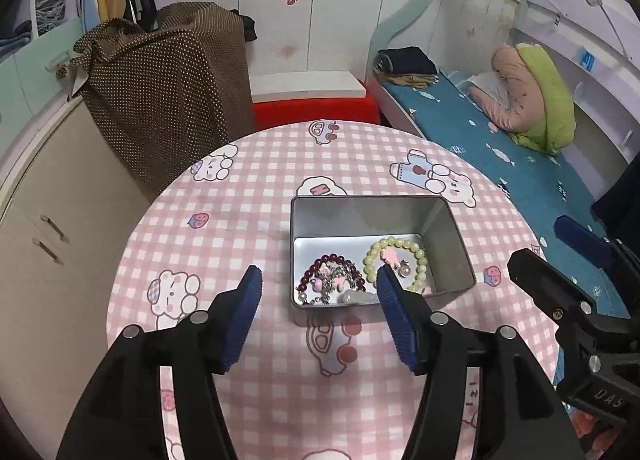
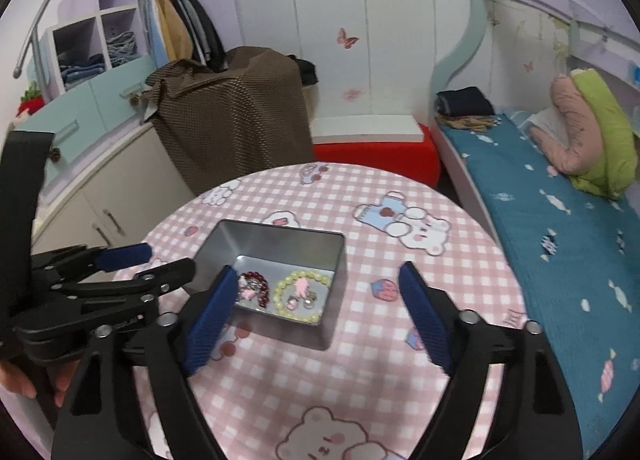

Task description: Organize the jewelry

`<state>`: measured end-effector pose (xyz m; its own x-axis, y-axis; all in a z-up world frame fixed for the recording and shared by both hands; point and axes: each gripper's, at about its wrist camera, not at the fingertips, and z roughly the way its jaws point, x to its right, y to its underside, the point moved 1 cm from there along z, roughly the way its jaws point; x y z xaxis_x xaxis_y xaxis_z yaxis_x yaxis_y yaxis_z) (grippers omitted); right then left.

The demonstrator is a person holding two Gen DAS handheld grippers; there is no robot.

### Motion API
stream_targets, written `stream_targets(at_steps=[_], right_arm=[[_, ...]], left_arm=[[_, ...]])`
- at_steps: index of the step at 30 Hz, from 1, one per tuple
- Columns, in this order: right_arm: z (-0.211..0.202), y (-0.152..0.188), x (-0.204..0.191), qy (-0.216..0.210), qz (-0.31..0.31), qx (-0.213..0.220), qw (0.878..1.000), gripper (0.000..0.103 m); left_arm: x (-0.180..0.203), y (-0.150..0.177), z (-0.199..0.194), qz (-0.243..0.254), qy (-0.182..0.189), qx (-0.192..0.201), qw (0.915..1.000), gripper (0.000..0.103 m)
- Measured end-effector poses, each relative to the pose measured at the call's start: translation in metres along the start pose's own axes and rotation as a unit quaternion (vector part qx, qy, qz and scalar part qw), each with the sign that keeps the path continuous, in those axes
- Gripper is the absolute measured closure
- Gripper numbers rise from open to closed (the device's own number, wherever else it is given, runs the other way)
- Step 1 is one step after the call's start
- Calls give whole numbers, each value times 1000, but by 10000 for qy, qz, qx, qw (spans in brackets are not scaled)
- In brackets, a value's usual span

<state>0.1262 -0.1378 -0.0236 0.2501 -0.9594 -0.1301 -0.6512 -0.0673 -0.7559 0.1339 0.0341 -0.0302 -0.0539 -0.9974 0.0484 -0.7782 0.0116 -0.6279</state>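
Observation:
An open silver metal tin [image 1: 444, 236] [image 2: 256, 240] sits on the round table. Inside lie a dark red bead bracelet [image 1: 320, 264] [image 2: 262, 296], a pale yellow-green bead bracelet [image 1: 420, 262] [image 2: 304, 276] and small pink and silver charms [image 1: 394, 258] [image 2: 298, 294]. My left gripper [image 1: 320, 280] is open and empty, hovering just in front of the tin. My right gripper [image 2: 316, 280] is open and empty, above the tin's near right side. Each gripper also shows in the other view, the right one [image 1: 560, 260] and the left one [image 2: 148, 260].
The round table has a pink checked cloth [image 1: 248, 204] [image 2: 460, 260] with cartoon bears. Behind it stand a red stool with a white board [image 1: 312, 100], a brown dotted cloth over furniture [image 1: 168, 88] and cabinets at left. A bed with blue bedding [image 2: 560, 244] runs along the right.

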Motion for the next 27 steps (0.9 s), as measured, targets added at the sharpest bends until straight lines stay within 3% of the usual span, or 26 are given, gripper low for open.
stream_targets(at_steps=[11,27], right_arm=[[-31,5,7,173,164,125,9996,18],[-65,12,2,309,96,354,9989,18]], left_arm=[[16,11,-31,64,-79,238,9997,26],[28,23,-65,78,-131,516,9985,25]])
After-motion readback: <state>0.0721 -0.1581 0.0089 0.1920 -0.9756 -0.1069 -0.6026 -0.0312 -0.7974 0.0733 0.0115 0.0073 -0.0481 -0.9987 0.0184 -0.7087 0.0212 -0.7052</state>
